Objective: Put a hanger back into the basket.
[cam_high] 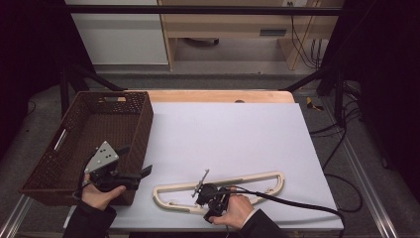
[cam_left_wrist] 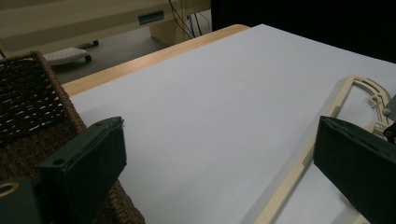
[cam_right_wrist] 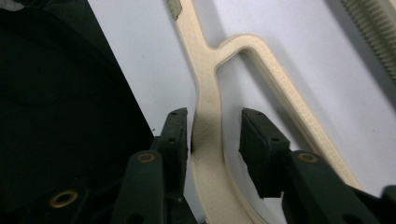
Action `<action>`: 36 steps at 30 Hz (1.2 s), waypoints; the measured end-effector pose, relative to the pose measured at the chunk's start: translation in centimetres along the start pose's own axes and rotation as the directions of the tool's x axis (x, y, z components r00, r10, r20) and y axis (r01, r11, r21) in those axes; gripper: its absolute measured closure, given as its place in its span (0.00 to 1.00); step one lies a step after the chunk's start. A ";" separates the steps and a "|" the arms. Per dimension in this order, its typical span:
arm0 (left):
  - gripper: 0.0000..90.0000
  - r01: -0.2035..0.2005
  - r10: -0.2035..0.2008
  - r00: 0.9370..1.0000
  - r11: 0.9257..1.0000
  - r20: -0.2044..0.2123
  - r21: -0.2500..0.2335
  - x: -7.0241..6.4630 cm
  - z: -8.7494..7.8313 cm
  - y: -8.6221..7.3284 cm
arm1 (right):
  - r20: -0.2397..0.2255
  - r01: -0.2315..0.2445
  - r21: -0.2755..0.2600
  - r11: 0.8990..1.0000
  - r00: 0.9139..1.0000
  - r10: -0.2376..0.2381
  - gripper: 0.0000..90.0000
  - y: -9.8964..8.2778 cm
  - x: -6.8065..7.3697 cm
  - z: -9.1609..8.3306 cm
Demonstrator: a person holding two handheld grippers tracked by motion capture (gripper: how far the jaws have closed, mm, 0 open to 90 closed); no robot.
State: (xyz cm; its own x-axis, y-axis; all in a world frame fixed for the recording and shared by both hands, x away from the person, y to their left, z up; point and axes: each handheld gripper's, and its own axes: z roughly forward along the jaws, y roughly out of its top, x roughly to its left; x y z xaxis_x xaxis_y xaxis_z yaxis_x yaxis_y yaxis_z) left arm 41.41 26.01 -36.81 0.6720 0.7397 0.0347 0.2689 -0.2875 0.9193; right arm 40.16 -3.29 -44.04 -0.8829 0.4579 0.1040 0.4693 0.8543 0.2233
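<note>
A cream plastic clothes hanger (cam_high: 257,175) lies flat on the white sheet near the table's front edge, its metal hook (cam_high: 201,180) pointing away from me. My right gripper (cam_high: 203,194) is down on the hanger's middle. In the right gripper view the gripper (cam_right_wrist: 215,135) is open, with one jaw on each side of the hanger's bar (cam_right_wrist: 205,107); the left jaw is close against the bar and a gap shows at the right jaw. My left gripper (cam_high: 134,160) hovers wide open and holds nothing, by the basket's right wall, with the hanger (cam_left_wrist: 280,186) off to its right.
A dark brown wicker basket (cam_high: 143,129) stands at the table's left, its rim (cam_left_wrist: 28,93) beside my left jaw. The white sheet (cam_high: 223,134) covers most of the wooden table. Black cables trail off the right side, and a cabinet stands beyond the table.
</note>
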 end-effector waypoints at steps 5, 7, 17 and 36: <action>0.03 -0.002 0.002 1.000 1.000 0.002 0.002 -0.1 0.1 0.0 | -0.013 -0.003 0.019 1.000 1.000 0.003 0.77 0.0 0.0 0.3; 0.03 0.000 0.000 1.000 1.000 0.001 0.004 0.0 0.1 0.0 | -0.017 -0.005 0.020 1.000 1.000 0.005 0.79 0.1 0.0 0.4; 0.03 -0.002 0.002 1.000 1.000 0.001 0.004 -0.1 0.0 0.0 | -0.044 -0.030 0.015 0.999 0.999 0.031 0.82 0.1 -0.3 0.0; 0.03 -0.009 0.009 1.000 1.000 0.003 0.008 -0.2 0.1 0.0 | -0.064 -0.030 0.014 0.999 0.997 0.031 0.82 0.2 -0.6 -0.4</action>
State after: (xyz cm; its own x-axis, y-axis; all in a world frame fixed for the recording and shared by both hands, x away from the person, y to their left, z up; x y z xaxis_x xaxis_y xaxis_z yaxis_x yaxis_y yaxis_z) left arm 41.32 25.85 -36.87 0.6766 0.7352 0.0415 0.2683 -0.2987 0.9159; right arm 40.74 -3.48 -43.64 -0.8670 0.4675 0.1726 0.4959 0.8436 0.2060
